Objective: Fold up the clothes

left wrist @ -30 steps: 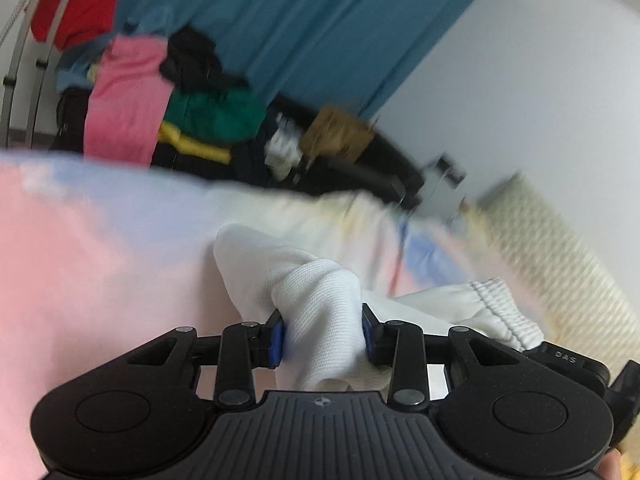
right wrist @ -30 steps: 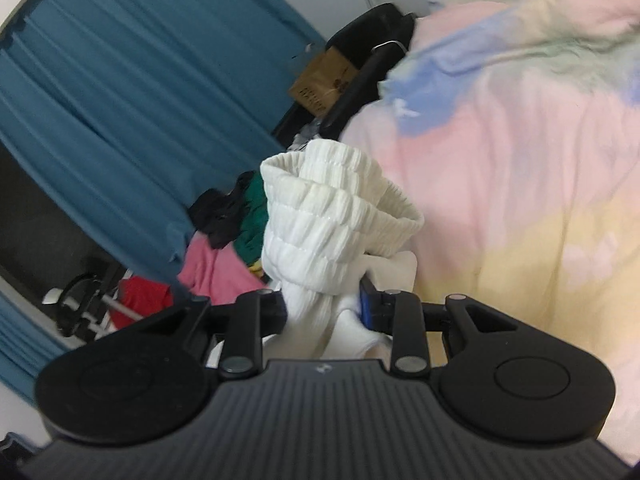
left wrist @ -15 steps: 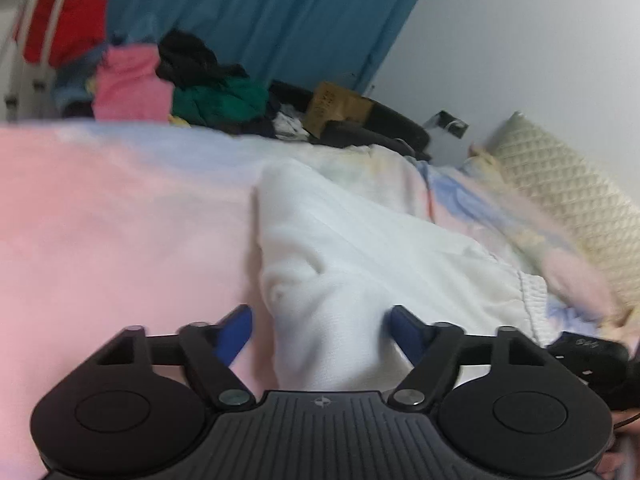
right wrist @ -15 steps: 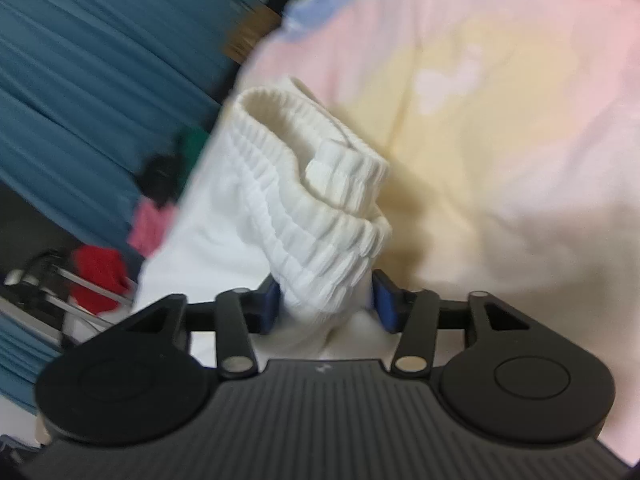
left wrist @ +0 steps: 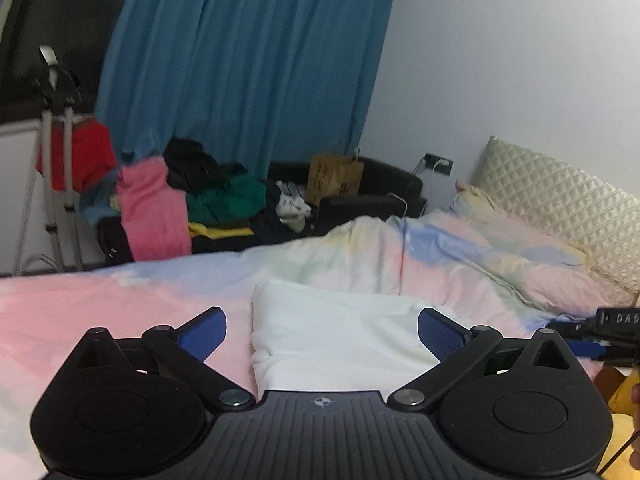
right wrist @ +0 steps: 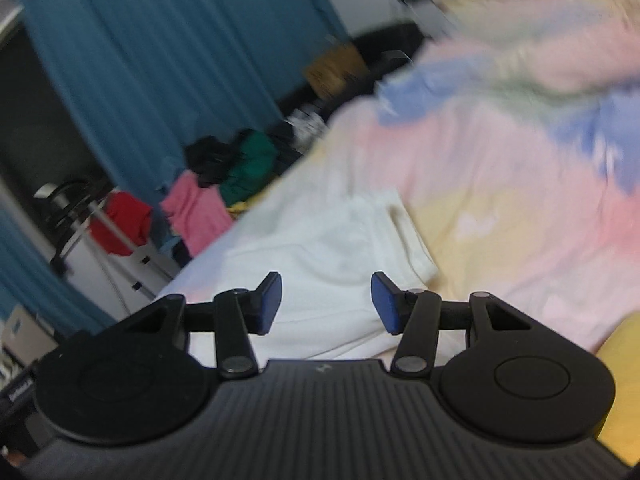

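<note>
A folded white garment [left wrist: 336, 332] lies flat on the pastel bedcover [left wrist: 100, 304]. My left gripper [left wrist: 322, 328] hovers just in front of it, its jaws still opening wide; the blue pads [left wrist: 202, 330] touch no cloth. In the right wrist view the same white garment [right wrist: 328, 248] lies below and beyond my right gripper [right wrist: 326, 300], whose jaws are also opening, with nothing pressed between its pads [right wrist: 384, 302]. The right gripper's body shows at the left wrist view's right edge.
A heap of clothes [left wrist: 180, 200] in pink, green, black and red sits on a black sofa beyond the bed, with a brown paper bag [left wrist: 334, 178]. Blue curtains [left wrist: 248, 60] hang behind. A quilted headboard [left wrist: 560, 196] and pillow are at the right. A metal stand [left wrist: 52, 184] is at the left.
Both grippers let go of the white garment, opened and drew back and up. The garment now lies flat and folded on the bed.
</note>
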Demonstrator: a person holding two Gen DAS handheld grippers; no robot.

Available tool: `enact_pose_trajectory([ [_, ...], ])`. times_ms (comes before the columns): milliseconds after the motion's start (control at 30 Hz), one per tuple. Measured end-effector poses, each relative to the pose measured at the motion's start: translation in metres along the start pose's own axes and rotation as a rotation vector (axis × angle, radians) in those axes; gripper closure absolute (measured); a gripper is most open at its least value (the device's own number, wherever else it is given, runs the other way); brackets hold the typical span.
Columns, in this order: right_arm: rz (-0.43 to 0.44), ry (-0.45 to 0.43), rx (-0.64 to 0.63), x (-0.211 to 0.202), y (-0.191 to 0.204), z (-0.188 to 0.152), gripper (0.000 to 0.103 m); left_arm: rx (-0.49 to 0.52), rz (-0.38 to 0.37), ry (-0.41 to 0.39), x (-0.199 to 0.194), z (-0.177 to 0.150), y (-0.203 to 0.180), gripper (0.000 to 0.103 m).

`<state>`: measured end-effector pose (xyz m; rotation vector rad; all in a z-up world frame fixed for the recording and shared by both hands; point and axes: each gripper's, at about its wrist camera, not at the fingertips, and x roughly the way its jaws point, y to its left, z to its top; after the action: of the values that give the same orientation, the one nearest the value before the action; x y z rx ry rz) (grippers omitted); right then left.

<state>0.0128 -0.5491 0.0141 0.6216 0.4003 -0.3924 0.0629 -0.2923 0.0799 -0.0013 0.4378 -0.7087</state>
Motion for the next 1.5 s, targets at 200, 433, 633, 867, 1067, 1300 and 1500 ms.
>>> enact_pose_trajectory([
  [200, 0.043, -0.092, -0.158, -0.061, 0.039, -0.021, 0.018, 0.022, 0.022, -0.044, -0.082, -0.015, -0.027, 0.000],
  [433, 0.074, -0.142, -0.257, -0.103, 0.063, -0.072, 0.018, 0.057, 0.033, -0.074, -0.144, -0.040, -0.042, 0.000],
  [633, 0.054, -0.164, -0.300, -0.111, 0.072, -0.111, 0.018, 0.060, 0.061, -0.088, -0.167, -0.067, -0.040, 0.000],
  [867, 0.012, -0.167, -0.343, -0.106, 0.075, -0.146, 0.018, 0.045, 0.089, -0.069, -0.169, -0.102, -0.021, 0.000],
  [1067, -0.021, -0.197, -0.393, -0.107, 0.082, -0.162, 0.018, 0.030, 0.094, -0.047, -0.161, -0.115, -0.015, 0.000],
  [1300, -0.068, -0.218, -0.464, -0.105, 0.090, -0.174, 0.018, 0.022, 0.091, -0.055, -0.158, -0.118, -0.015, 0.000],
  [1500, -0.085, -0.206, -0.419, -0.104, 0.083, -0.170, 0.018, 0.022, 0.107, -0.031, -0.152, -0.125, -0.011, 0.000],
])
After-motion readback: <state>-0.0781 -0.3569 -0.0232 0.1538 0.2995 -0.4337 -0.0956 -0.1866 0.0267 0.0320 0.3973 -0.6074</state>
